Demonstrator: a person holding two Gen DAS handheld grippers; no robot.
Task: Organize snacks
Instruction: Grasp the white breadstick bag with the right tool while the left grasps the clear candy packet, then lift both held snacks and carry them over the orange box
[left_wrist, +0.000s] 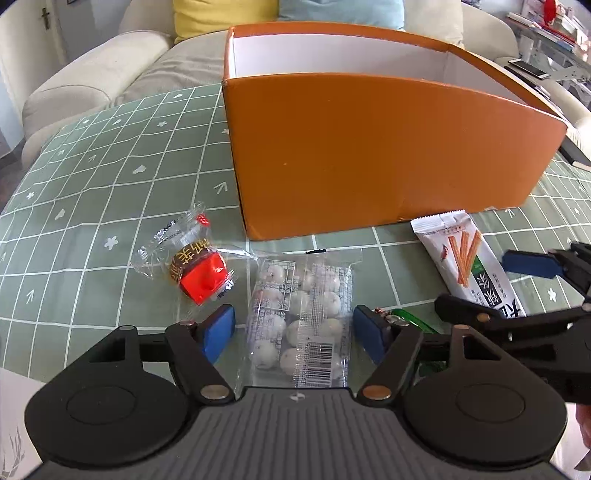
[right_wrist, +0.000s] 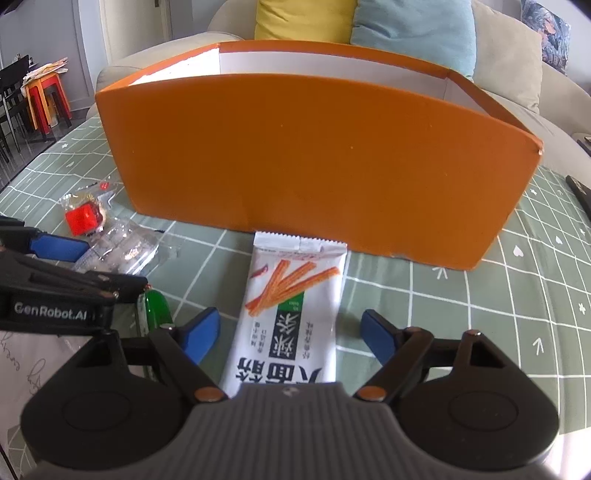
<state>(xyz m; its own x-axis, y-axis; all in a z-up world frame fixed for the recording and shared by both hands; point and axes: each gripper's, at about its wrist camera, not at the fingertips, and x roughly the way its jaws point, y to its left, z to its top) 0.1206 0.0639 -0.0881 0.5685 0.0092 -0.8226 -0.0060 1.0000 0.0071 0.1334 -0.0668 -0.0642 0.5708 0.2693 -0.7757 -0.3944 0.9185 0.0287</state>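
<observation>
1. My left hand-held gripper (left_wrist: 293, 330) stands wide open, its blue pads on either side of a clear packet of white round sweets (left_wrist: 301, 321) lying flat on the desk (left_wrist: 92, 192); the pads do not press it. The packet bears small print and a barcode, too fine to read.
2. My right hand-held gripper (right_wrist: 290, 338) is likewise spread wide, straddling a white snack packet (right_wrist: 291, 314) with orange sticks pictured and Chinese characters on a green and black panel; nothing is gripped.
3. "GenRobot.AI" is printed on the left gripper's body, seen from the right wrist view.
4. A red-and-brown sweet in a clear wrapper (left_wrist: 195, 269), with gold Chinese lettering, lies just left of the white sweets.
5. The orange box (left_wrist: 369, 147), white inside, stands open just behind the snacks.
6. A green wrapped item (right_wrist: 155, 306) lies between the two packets.
</observation>
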